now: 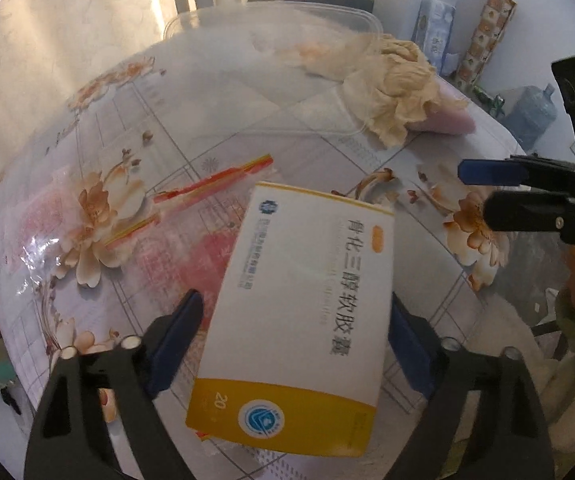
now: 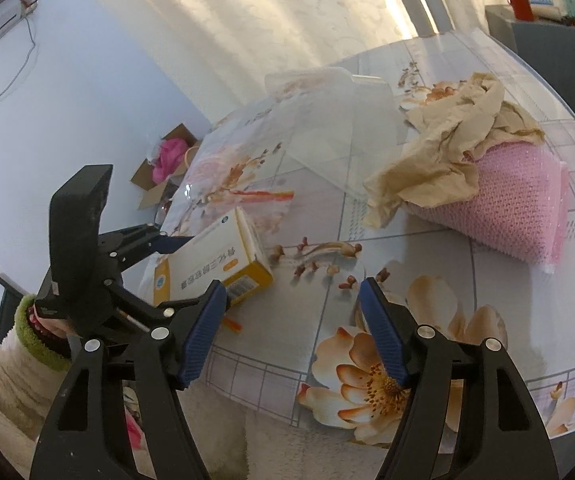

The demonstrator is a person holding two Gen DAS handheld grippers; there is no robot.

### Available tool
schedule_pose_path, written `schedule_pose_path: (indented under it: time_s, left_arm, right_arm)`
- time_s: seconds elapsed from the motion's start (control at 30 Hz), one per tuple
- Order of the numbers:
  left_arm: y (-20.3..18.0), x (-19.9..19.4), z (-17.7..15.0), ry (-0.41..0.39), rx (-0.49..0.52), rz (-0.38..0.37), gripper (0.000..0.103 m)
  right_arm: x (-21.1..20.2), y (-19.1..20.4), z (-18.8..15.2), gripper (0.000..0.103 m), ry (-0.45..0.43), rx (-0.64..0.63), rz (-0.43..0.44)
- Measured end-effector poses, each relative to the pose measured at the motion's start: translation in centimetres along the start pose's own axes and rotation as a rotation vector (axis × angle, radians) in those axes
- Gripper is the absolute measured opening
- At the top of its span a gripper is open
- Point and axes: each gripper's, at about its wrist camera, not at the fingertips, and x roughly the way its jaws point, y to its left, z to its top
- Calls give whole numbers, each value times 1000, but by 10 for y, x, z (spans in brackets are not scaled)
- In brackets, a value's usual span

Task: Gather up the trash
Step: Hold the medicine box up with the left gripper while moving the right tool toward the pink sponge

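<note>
Medicine box (image 1: 299, 312): white and yellow, lying near the table's (image 2: 487, 280) front edge between the spread, unclenched jaws of the left gripper (image 1: 291, 340), probably lined up for pickup. Right gripper (image 2: 291, 332): released, empty.

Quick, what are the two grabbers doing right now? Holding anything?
Left hand-held gripper: open around the medicine box, not squeezing it.
Right hand-held gripper: open, empty.

I count one medicine box (image 1: 299, 312), one clear plastic bag (image 1: 135, 216), one crumpled brown paper (image 2: 451, 136), one pink bubble pouch (image 2: 519, 208) and one clear lid (image 1: 287, 44).
</note>
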Motion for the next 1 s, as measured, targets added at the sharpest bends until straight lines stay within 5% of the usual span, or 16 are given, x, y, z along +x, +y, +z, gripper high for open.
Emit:
schedule_pose_path:
  time_s: [0.37,0.73,1.0]
  left_arm:
    - [6,-6,0,-24,-52,14,74]
    - [33,-58,-16,-220,-260,-8,73]
    - [49,-89,-55,-362,-464,-54,73]
  right_arm:
    - [-12,-3,-6,66,-25,11,-23]
    - [-34,-6,-10,72,-63,33,-69]
    - [-63,-11,9,81,-123,-129,-288]
